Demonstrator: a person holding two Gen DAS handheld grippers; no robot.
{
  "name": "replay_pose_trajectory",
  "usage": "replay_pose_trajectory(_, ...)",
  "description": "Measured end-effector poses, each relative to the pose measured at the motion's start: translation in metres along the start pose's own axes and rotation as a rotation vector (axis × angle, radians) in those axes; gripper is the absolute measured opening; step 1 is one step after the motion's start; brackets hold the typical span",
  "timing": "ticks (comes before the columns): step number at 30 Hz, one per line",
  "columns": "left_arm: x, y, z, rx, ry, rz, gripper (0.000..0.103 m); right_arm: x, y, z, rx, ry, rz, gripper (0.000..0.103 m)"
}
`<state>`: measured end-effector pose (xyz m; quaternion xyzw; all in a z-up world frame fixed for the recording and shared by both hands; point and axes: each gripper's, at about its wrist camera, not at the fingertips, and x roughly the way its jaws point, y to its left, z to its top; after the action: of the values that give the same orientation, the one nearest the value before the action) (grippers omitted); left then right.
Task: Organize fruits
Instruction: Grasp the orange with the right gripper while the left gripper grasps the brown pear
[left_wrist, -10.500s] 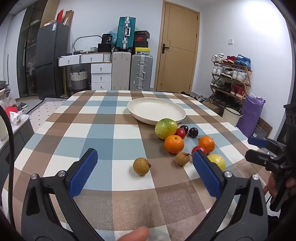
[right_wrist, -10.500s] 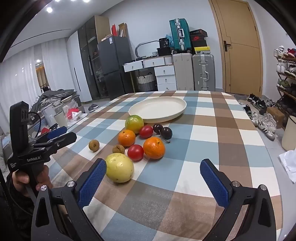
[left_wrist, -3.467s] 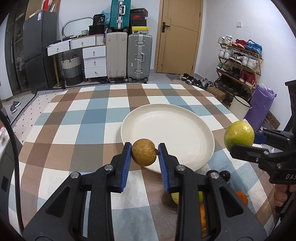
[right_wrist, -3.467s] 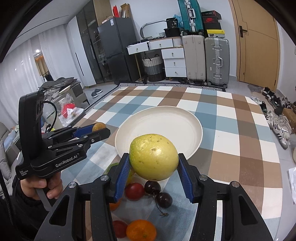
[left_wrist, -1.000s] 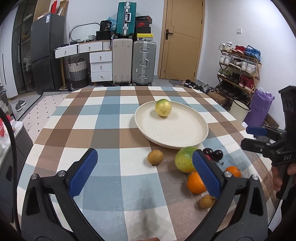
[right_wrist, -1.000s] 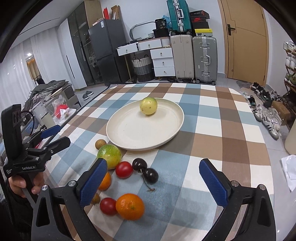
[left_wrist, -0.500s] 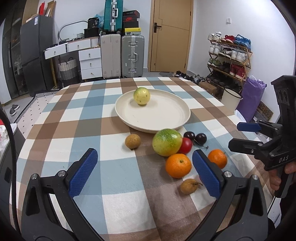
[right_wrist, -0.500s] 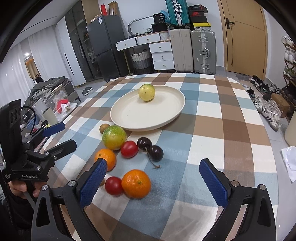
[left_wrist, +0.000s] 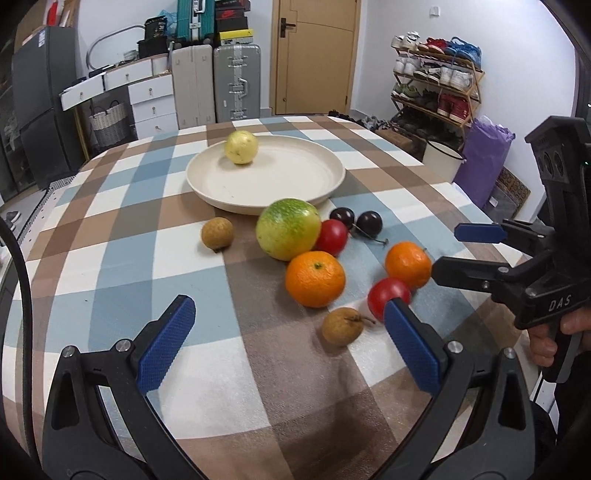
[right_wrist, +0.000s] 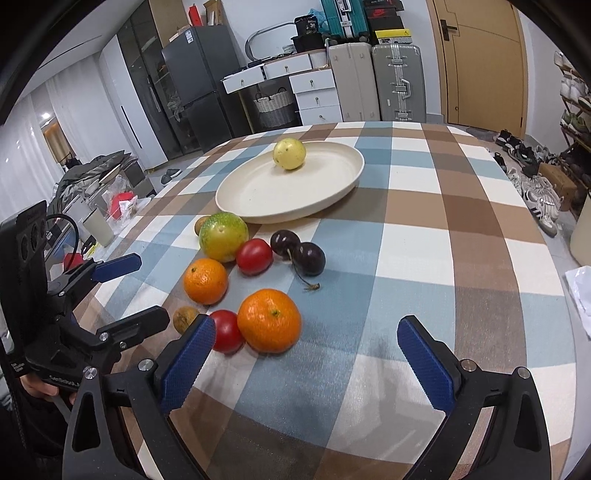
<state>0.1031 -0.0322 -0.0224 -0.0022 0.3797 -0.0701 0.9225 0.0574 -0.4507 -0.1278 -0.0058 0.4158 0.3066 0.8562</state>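
Observation:
A cream plate (left_wrist: 295, 184) (right_wrist: 325, 199) holds one yellow fruit (left_wrist: 241, 147) (right_wrist: 289, 153). In front of it on the checked cloth lie a green fruit (left_wrist: 288, 229) (right_wrist: 223, 236), two oranges (left_wrist: 315, 278) (right_wrist: 268, 320), two red tomatoes (left_wrist: 388, 297) (right_wrist: 254, 256), a pair of dark cherries (left_wrist: 356, 220) (right_wrist: 299, 252) and two small brown fruits (left_wrist: 217, 232) (left_wrist: 341, 326). My left gripper (left_wrist: 282, 347) is open, low over the cloth just before the near brown fruit. My right gripper (right_wrist: 306, 360) is open too, close to the near orange.
The round table's edge (right_wrist: 554, 280) drops off at the right, with shoes and a shoe rack (left_wrist: 436, 85) beyond. Suitcases (left_wrist: 236, 83), white drawers and a dark fridge (right_wrist: 192, 92) stand behind the table. A hand holds each gripper's handle.
Both grippers, open and without fruit, have drawn nearer to the loose fruit and lower over the table. The fruit has not shifted.

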Motion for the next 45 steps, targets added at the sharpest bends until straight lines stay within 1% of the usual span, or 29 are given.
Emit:
replay_pose_trajectory(5,0.008,-0.009,-0.002,0.03,0.043,-0.023,0.101,0.003,-0.003,-0.002,0.002,0.016,0.001,0.097)
replay_pose_trajectory(8,0.011,-0.01,-0.003,0.032,0.061,-0.032,0.099,0.005,-0.002,-0.001,-0.002,0.02,-0.001,0.095)
replay_pose_trajectory(9,0.011,-0.01,-0.004,0.03,0.068,-0.037,0.098,0.004,-0.002,-0.001,-0.002,0.022,0.001,0.092)
replay_pose_trajectory(14,0.018,-0.009,-0.005,0.025,0.107,-0.041,0.083,0.01,0.003,0.0,-0.017,0.038,0.009,0.087)
replay_pose_trajectory(16,0.021,-0.009,-0.005,0.024,0.118,-0.052,0.074,0.012,0.006,0.0,-0.025,0.046,0.013,0.084)
replay_pose_trajectory(17,0.023,-0.009,-0.005,0.026,0.125,-0.061,0.071,0.013,0.006,0.0,-0.028,0.049,0.014,0.083)
replay_pose_trajectory(19,0.026,-0.011,-0.005,0.033,0.139,-0.073,0.061,0.016,0.008,0.0,-0.037,0.057,0.017,0.081)
replay_pose_trajectory(24,0.028,-0.015,-0.005,0.047,0.144,-0.102,0.049,0.02,0.006,0.004,-0.023,0.063,0.039,0.078)
replay_pose_trajectory(25,0.028,-0.015,-0.004,0.048,0.143,-0.104,0.045,0.021,0.006,0.004,-0.021,0.064,0.043,0.077)
replay_pose_trajectory(26,0.028,-0.015,-0.004,0.047,0.143,-0.106,0.042,0.022,0.005,0.005,-0.018,0.065,0.05,0.076)
replay_pose_trajectory(28,0.029,-0.014,-0.003,0.041,0.141,-0.116,0.029,0.022,0.004,0.006,-0.009,0.065,0.055,0.072)
replay_pose_trajectory(29,0.028,-0.014,-0.004,0.039,0.141,-0.122,0.025,0.022,0.004,0.006,-0.006,0.064,0.058,0.071)
replay_pose_trajectory(30,0.028,-0.014,-0.004,0.038,0.141,-0.129,0.024,0.022,0.004,0.007,-0.005,0.064,0.067,0.071)
replay_pose_trajectory(32,0.027,-0.013,-0.004,0.036,0.139,-0.136,0.024,0.021,0.004,0.007,-0.008,0.059,0.076,0.069)
replay_pose_trajectory(37,0.024,-0.011,-0.004,0.032,0.125,-0.143,0.023,0.021,0.004,0.005,0.007,0.062,0.112,0.057)
replay_pose_trajectory(45,0.012,-0.005,0.001,0.012,0.075,-0.144,0.023,0.023,0.003,0.005,0.019,0.069,0.147,0.053)
